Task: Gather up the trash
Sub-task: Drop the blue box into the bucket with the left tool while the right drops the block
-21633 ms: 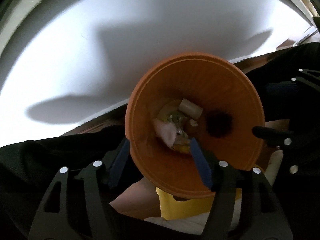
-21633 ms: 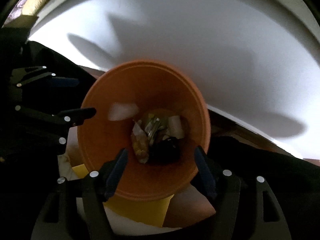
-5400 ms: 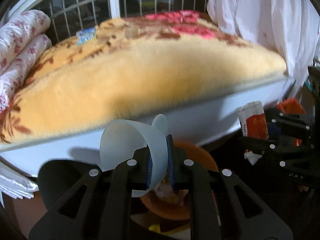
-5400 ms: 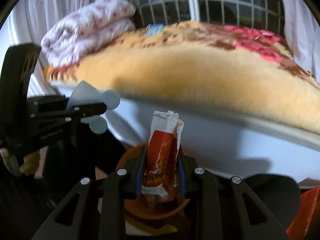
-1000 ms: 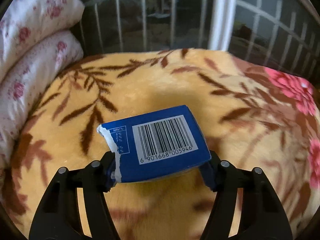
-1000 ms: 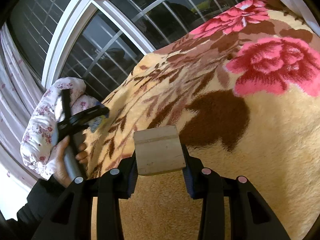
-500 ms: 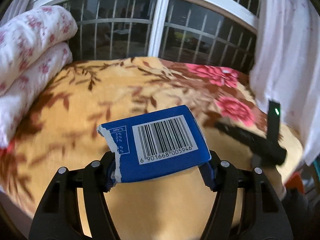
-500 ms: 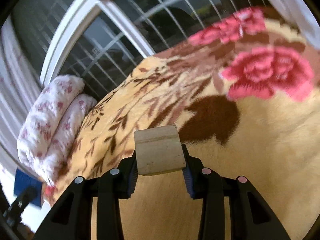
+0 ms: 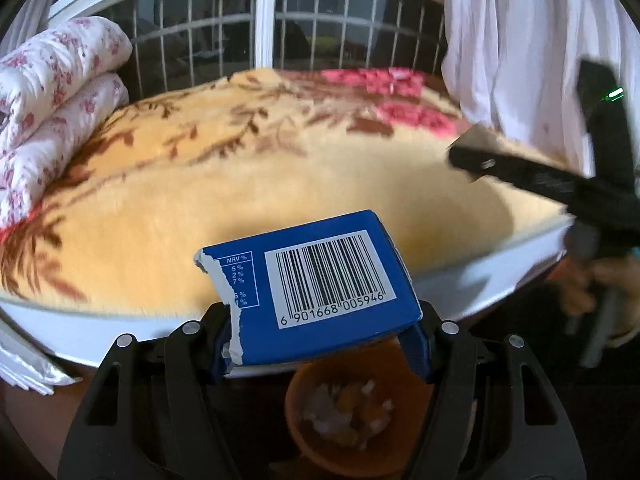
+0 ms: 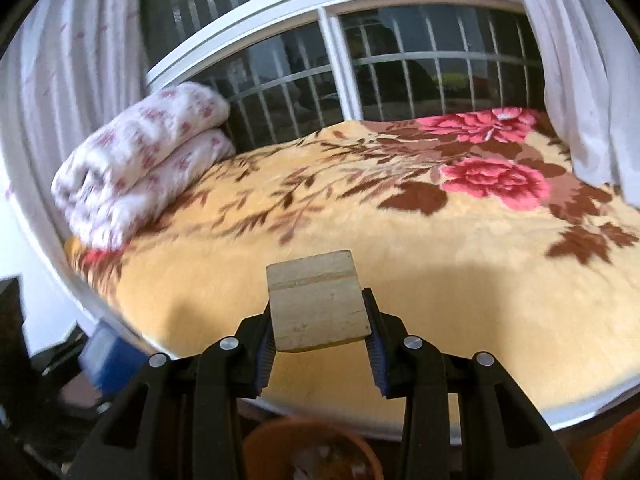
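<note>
My left gripper (image 9: 320, 344) is shut on a torn blue carton (image 9: 316, 284) with a barcode, held just off the bed's near edge. Below it stands an orange bin (image 9: 320, 436) with scraps inside. My right gripper (image 10: 318, 340) is shut on a flat tan cardboard piece (image 10: 318, 306), over the bed's edge. The orange bin's rim (image 10: 280, 434) shows low in the right wrist view. The right gripper also shows, blurred, in the left wrist view (image 9: 532, 172). The blue carton appears as a blue blur in the right wrist view (image 10: 104, 364).
A bed with a yellow floral blanket (image 10: 400, 220) fills both views. A rolled white floral quilt (image 10: 136, 156) lies at its far left. A barred window (image 10: 360, 64) is behind, with white curtains (image 9: 520, 40) at the right.
Both grippers have drawn back from over the bed toward its near edge, each holding its piece. The orange bin has come into view below them.
</note>
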The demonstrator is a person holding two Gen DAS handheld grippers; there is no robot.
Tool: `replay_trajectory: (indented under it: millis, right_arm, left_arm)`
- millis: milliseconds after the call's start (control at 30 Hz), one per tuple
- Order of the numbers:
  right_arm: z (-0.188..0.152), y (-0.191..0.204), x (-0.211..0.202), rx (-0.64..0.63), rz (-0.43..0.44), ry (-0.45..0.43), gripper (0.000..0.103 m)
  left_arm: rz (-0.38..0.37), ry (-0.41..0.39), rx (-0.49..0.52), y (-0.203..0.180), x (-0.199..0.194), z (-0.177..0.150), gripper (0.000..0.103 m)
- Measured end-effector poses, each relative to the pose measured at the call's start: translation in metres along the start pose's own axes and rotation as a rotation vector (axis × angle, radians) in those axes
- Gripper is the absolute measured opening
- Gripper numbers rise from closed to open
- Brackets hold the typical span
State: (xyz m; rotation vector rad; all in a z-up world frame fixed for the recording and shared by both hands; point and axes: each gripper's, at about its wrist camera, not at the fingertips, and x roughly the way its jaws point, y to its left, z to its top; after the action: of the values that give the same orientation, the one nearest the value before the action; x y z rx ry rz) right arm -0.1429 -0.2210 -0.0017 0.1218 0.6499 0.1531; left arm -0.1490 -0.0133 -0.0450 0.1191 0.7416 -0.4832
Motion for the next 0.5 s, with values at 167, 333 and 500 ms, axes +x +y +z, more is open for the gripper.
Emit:
replay_trajectory:
  millis: [167,333,500]
  right_arm:
    - [-0.049,0.019,-0.027,-0.045,0.034,0.090,0.038]
    - [-0.099,0.024,-0.024,-0.066,0.003,0.228,0.036]
    - [-0.129,0.013,0.005,-0.012,0.023,0.364,0.027]
  left_arm:
    - [0.001,0.102,0.048,-0.010,0.015,-0.036,0.064]
    - [-0.023,0.199,0.044,-0.016,0.031,-0.059,0.064]
    - [-0.022,0.300,0.050,-0.018,0.056,-0.071,0.064]
